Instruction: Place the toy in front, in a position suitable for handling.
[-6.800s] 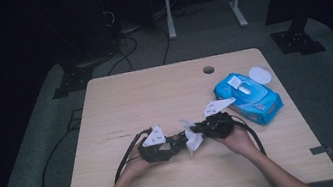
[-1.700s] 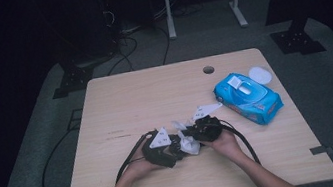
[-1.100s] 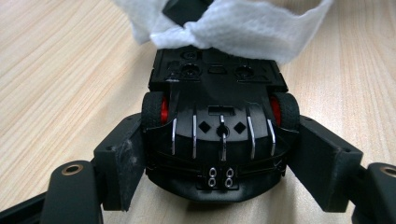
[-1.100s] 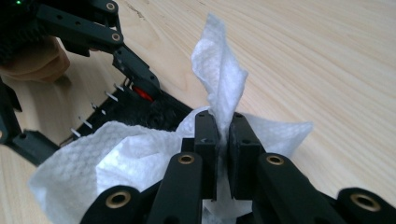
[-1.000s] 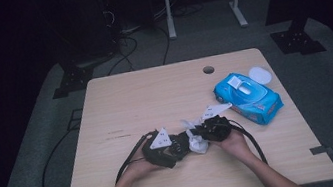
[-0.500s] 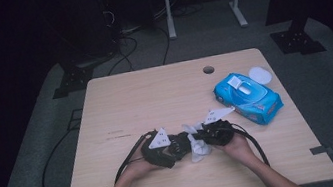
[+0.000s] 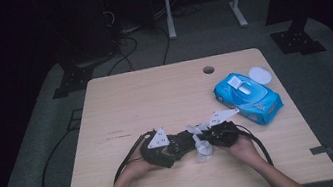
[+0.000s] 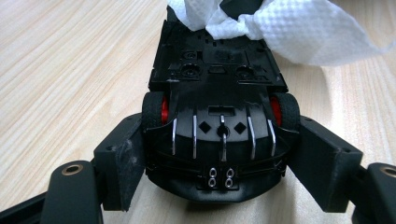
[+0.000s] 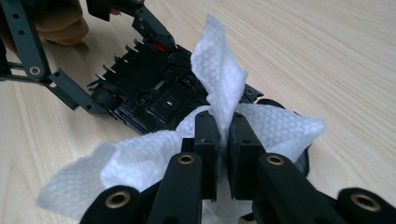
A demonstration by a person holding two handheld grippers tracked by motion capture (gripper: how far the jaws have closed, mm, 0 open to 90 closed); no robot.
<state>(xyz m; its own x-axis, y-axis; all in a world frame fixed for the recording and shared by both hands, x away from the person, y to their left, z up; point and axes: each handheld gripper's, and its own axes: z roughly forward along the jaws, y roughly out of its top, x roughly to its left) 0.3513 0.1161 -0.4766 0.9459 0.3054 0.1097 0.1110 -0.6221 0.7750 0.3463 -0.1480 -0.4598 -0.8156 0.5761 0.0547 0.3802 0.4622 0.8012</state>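
Observation:
A black toy car (image 8: 217, 116) with red wheel hubs lies belly-up, and my left gripper (image 8: 219, 158) is shut on its sides near one end. My right gripper (image 9: 224, 140) is shut on a crumpled white wipe (image 9: 219, 79), which rests against the car's underside (image 9: 159, 100). In the high view both grippers meet near the table's front edge: the left gripper (image 7: 175, 147) with the car, the right gripper (image 7: 211, 139) with the wipe (image 7: 202, 149) hanging between them.
A blue pack of wipes (image 7: 247, 98) lies at the right of the wooden table (image 7: 154, 95), with its round white lid (image 7: 260, 75) beside it. A cable hole (image 7: 208, 70) sits near the far edge. Cables trail off the table's front left.
The right gripper with the wipe has shifted slightly along the car. The left gripper and the car have stayed put.

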